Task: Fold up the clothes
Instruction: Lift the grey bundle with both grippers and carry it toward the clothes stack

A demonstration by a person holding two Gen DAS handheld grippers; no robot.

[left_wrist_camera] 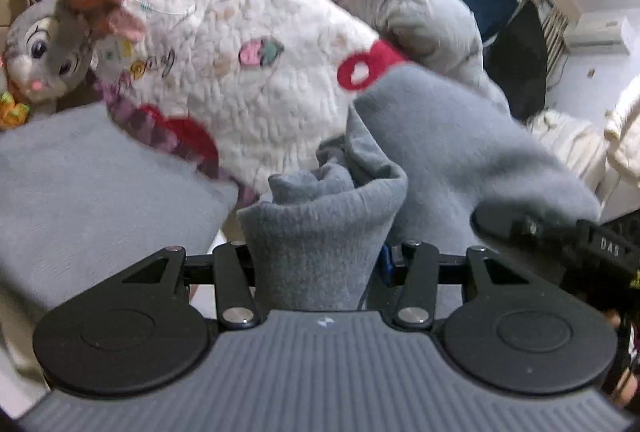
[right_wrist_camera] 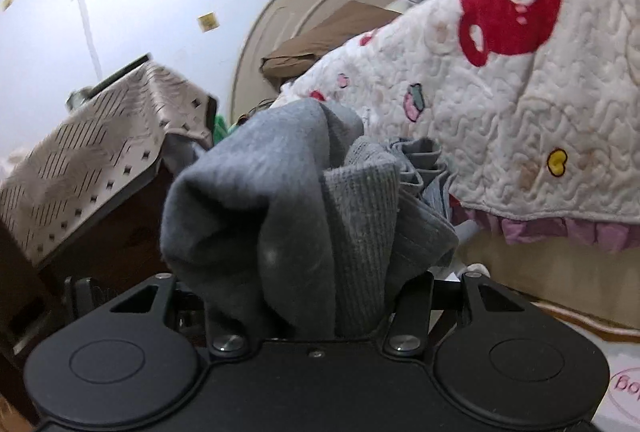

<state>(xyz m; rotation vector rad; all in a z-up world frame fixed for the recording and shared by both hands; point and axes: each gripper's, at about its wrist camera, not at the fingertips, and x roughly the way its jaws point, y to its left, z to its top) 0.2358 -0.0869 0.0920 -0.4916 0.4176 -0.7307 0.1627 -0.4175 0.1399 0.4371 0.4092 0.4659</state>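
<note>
While both of my tongs are clamped on cloth, I judge the folding barely begun. My left tongs are clenched on a bunched wad of the soft grey knitted garment, which rises straight out of the jaws and runs off to the right as a broad grey sweep toward the black body of the other tool at the frame's edge. My right tongs grip another gathered part of what I take to be the same garment: here a smooth fleecy fold sits beside a ribbed band, perhaps a cuff or hem, though I cannot tell which. The garment is therefore held between my two hands, crumpled at both grips, in front of the white quilted bedspread with red bows and small embroidered strawberries. Behind it in the left view lie a grey plush rabbit toy and a pale grey puffy bundle, possibly a jacket. A flat grey area lies low on the left of that view; I cannot tell whether it belongs to the garment or to the bed. No neat crease, no squared edge and no finished stack shows in either view. What I reckon is left: lay the piece flat, smooth it, bring the sides in, and double it over. The bunching at both grips could drag wrinkles into any fold.
</note>
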